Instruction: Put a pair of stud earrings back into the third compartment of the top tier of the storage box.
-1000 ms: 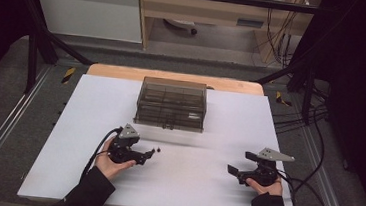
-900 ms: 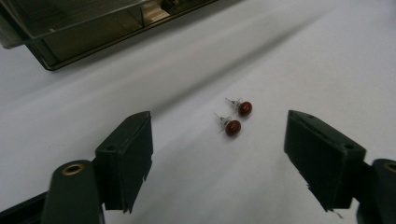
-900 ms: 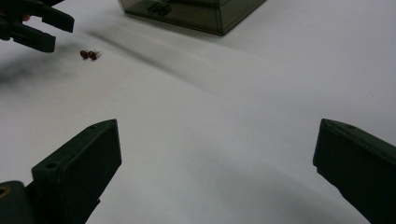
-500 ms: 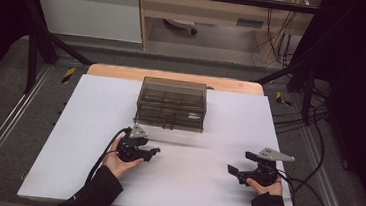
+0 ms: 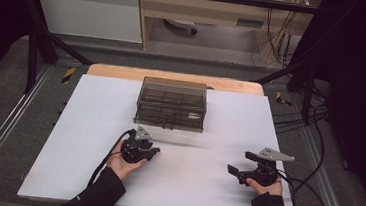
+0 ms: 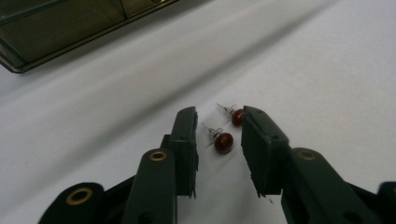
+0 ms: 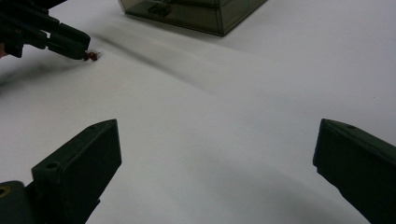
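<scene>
While the right gripper [image 5: 235, 171] rests on the table [image 5: 87, 140] with its jaws spread wide and nothing between them, the left gripper [image 6: 218, 140] has moved. A second ago it lay more to the person's left; now it has slid to the right and a little forward, so that it stands closer to the smoked plastic box [image 5: 172, 103], though well apart from it.

Its jaws are parted by a narrow gap and they grip nothing yet. Between the two jaws, close to their tips, lies one red stud earring [image 6: 223, 142] flat on the white surface, its thin post pointing away from the tool. A second red earring [image 6: 237, 116] lies just beyond the first, almost touching the inner face of the right-hand jaw, and partly hidden by it.

I judge this shift to be the approach for a pick: the tool is lined up on the nearer earring, and closing comes next. The second one sits so near that the jaw may push it or catch both together. From the right gripper view the same small red things show at the tips of the far tool.
</scene>
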Tool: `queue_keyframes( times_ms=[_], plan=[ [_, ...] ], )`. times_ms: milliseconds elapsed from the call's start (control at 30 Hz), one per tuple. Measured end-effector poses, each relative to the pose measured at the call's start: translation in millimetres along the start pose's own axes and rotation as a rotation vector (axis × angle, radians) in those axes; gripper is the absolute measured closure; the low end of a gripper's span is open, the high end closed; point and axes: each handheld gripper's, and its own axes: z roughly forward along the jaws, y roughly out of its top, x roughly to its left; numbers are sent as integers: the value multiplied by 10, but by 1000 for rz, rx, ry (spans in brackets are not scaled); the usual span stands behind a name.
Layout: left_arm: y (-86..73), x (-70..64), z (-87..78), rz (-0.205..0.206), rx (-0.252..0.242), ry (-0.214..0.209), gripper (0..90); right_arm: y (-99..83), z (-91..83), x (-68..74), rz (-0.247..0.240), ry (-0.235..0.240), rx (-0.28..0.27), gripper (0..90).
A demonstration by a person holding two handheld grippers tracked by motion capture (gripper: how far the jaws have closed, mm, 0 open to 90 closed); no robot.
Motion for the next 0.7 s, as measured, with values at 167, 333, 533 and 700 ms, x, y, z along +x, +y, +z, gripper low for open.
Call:
queue_keyframes(
  times_ms=[167,333,533,700],
  plan=[
    [5,-11,13,-8,-1,-1,711,1,-3,-2,0,-1,-1,16],
    [0,-17,33,-7,5,3,746,2,-3,-1,2,1,-1,16],
    [-5,-31,49,-3,11,6,771,2,-2,0,2,2,-1,16],
    [-6,-35,49,-9,12,9,780,3,-5,-4,-1,3,-3,16]
  ],
)
